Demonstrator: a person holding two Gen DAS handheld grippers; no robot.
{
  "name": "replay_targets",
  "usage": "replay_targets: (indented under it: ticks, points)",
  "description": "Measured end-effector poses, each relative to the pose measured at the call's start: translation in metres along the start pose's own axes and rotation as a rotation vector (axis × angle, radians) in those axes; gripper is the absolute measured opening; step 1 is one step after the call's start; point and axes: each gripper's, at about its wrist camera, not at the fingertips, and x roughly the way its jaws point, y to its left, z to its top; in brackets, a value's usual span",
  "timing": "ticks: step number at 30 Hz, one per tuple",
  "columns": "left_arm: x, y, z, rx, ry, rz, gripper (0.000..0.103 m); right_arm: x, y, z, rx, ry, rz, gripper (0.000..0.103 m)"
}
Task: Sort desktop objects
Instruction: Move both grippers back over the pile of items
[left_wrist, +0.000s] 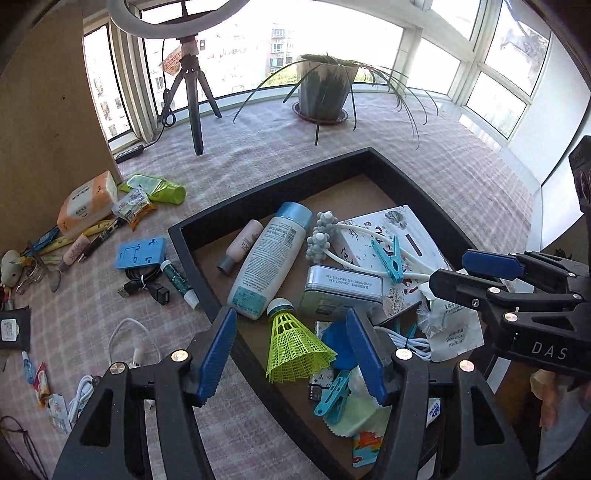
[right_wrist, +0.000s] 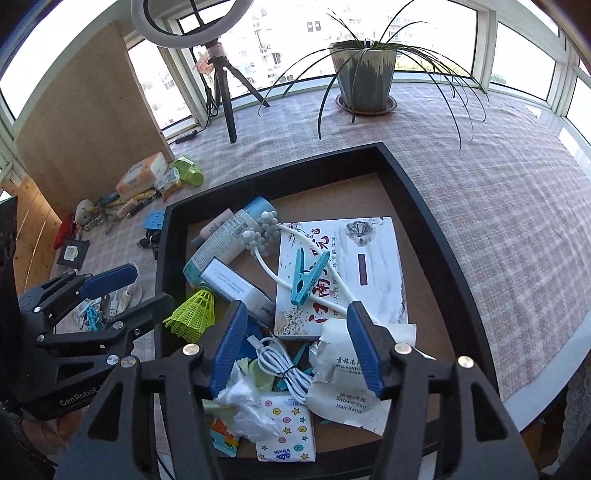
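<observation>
- The tray (left_wrist: 280, 177), a dark-walled box with a brown floor, sits on the checked cloth (left_wrist: 424, 155) and holds most of what has been sorted so far.
- Inside it lie a white bottle (left_wrist: 264, 266), a small pink bottle (left_wrist: 242, 245), a metal tin (left_wrist: 341, 290), a flat printed box (right_wrist: 343, 266) with a blue clothes peg (right_wrist: 306, 275) on top, a coiled white cable (right_wrist: 284, 365) and a shower-cap packet (right_wrist: 343, 395).
- A green shuttlecock (left_wrist: 293, 347) lies near the tray's near-left wall, skirt toward the camera.
- The left gripper (left_wrist: 291, 350) hangs over the shuttlecock with its jaws wide; nothing is pinched, and the pads do not press on the shuttlecock.
- The right gripper (right_wrist: 299, 350) stands wide too, over the cable and packet, holding nothing.
- Outside the tray, to its left, unsorted things remain: a blue holder (left_wrist: 140, 254), a black cable (left_wrist: 146, 282), a pen (left_wrist: 179, 284), a tissue pack (left_wrist: 88, 201) and snack packets (left_wrist: 135, 208).
- Risk, as I judge it: the two grippers work close together over one crowded corner, so a reach by either could knock the other.
- The shuttlecock skirt is light and springy; a brush from a finger could flip it out over the low wall.
- The loose cable could snag a fingertip and drag the packet along.
- A plant pot (left_wrist: 323, 92) and tripod (left_wrist: 194, 96) stand well back, out of harm.
</observation>
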Motion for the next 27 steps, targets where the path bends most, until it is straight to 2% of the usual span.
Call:
replay_targets:
  ticks: [11, 27]
  points:
    - [-0.02, 0.072, -0.022, -0.089, -0.001, 0.059, 0.059, 0.014, 0.061, 0.005, -0.058, 0.024, 0.052, 0.057]
    - [-0.05, 0.22, -0.069, -0.266, 0.023, 0.165, 0.059, 0.039, 0.2, 0.004, -0.201, 0.086, 0.164, 0.057]
